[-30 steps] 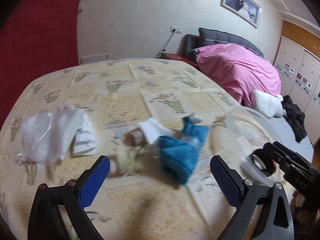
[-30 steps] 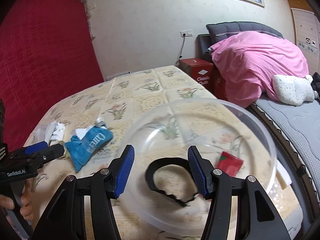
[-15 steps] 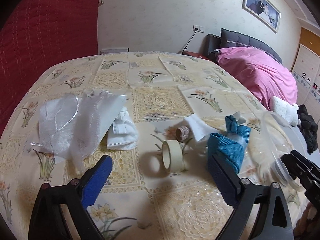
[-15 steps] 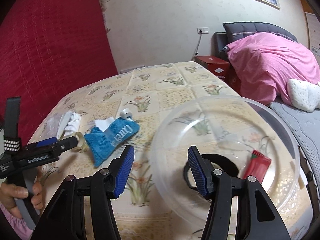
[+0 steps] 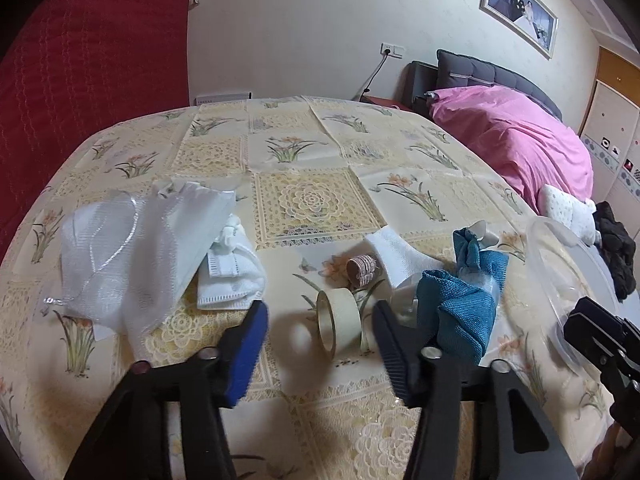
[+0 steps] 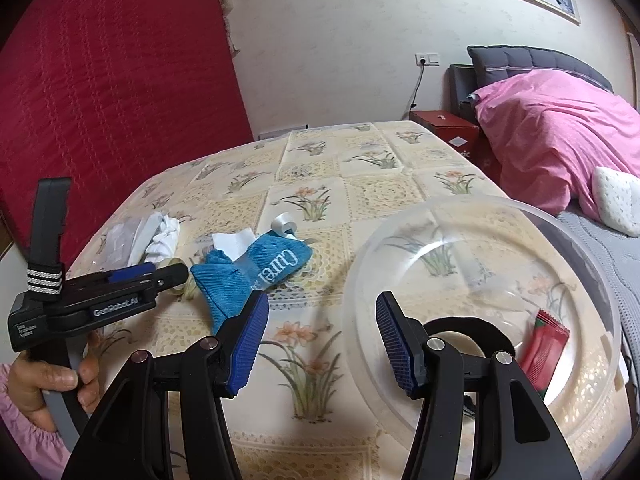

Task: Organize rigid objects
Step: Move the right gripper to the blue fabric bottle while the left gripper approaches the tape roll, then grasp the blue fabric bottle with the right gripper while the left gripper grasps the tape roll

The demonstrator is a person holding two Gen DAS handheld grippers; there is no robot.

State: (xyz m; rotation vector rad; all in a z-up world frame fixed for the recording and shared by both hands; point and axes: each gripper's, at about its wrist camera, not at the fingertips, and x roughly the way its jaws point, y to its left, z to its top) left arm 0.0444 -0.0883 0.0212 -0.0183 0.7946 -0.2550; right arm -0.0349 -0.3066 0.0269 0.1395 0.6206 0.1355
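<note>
Both grippers' ribbed jaws apart — left gripper (image 5: 320,320) flanking upright tape ring (image 5: 336,322).

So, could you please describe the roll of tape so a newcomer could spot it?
On the floral tablecloth, look just ahead of the left gripper. The tape roll stands on edge beside the blue cloth: a pale cream ring.

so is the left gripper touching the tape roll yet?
Apart. In the left wrist view the left gripper is open, with bare tablecloth showing between each blue pad and the tape roll, which stands on edge between the fingers.
</note>
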